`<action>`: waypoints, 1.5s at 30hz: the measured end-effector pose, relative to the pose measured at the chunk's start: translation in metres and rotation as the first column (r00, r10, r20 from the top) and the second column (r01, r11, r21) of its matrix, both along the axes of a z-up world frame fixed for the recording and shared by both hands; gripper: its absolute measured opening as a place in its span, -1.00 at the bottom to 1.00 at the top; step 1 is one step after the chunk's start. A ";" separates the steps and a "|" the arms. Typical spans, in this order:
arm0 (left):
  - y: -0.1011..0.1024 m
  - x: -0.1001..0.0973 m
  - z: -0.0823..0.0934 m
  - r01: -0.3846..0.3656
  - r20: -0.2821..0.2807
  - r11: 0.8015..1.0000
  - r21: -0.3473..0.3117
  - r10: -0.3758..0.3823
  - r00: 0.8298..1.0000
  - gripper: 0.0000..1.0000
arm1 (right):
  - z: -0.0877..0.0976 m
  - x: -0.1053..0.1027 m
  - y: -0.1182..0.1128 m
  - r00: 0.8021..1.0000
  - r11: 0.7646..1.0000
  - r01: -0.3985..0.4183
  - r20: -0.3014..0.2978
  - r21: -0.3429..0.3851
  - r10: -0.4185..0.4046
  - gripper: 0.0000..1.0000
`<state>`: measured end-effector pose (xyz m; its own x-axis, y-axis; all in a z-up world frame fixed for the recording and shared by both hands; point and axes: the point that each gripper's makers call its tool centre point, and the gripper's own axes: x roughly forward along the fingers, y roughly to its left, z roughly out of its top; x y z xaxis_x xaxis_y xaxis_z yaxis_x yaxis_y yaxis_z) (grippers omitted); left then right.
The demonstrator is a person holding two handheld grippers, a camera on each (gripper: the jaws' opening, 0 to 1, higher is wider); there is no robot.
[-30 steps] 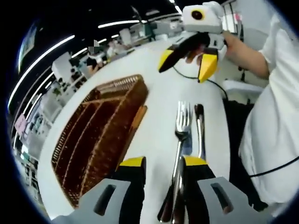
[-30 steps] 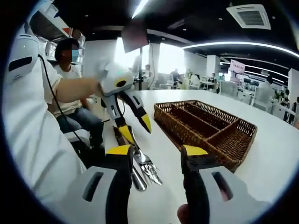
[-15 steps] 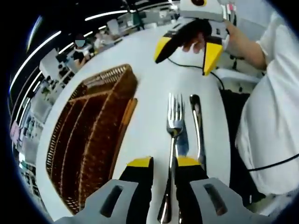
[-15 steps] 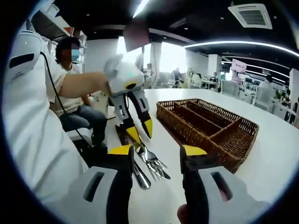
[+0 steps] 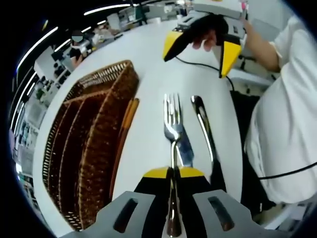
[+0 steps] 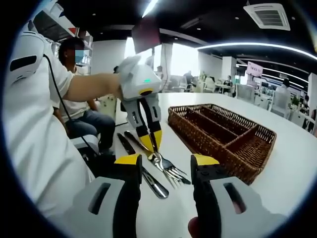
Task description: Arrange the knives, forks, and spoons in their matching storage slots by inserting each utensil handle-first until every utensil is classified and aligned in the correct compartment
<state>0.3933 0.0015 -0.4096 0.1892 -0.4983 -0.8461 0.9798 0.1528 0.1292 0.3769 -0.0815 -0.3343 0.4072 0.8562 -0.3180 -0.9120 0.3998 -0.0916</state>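
Since 1 s ago the left tool (image 5: 173, 172) has closed its jaws on the fork (image 5: 173, 130) handle; tines point to 12 o'clock on the white surface (image 5: 153, 69). At 1 o'clock lies a spoon (image 5: 204, 130), at 10 o'clock the wicker tray (image 5: 86, 144). The right tool (image 6: 163, 159) hangs open, empty, tray at 2 o'clock.

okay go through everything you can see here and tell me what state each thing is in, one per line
Left gripper: shut on the fork handle.
Fork: gripped by its handle, tines pointing away.
Right gripper: open, holding nothing.
Knife: lying flat on the table, partly under the fork.
Spoon: lying flat beside the fork.
Wicker tray: no utensils visible in its compartments.
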 end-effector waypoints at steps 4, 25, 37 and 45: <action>-0.001 0.000 0.000 -0.002 -0.006 1.000 -0.005 0.002 1.000 -0.92 | 0.000 -0.001 0.000 1.000 1.000 -0.001 0.000 -0.006 0.001 -0.18; -0.014 0.000 0.001 0.019 -0.035 1.000 0.023 -0.018 0.999 -0.94 | -0.002 -0.003 -0.004 1.000 1.000 0.009 -0.006 -0.013 -0.009 -0.18; -0.010 0.004 0.009 0.017 -0.017 1.000 0.025 -0.016 1.000 -0.95 | -0.004 -0.002 -0.010 1.000 1.000 0.024 -0.015 -0.007 -0.024 -0.18; -0.002 0.009 0.018 0.018 0.002 0.999 0.037 -0.018 1.000 -0.96 | -0.001 -0.001 -0.013 0.999 0.999 0.033 -0.009 -0.001 -0.033 -0.17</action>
<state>0.4019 -0.0009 -0.3915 0.1828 -0.4698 -0.8636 0.9820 0.1304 0.1369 0.3755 -0.0946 -0.3357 0.4326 0.8420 -0.3223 -0.8990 0.4300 -0.0835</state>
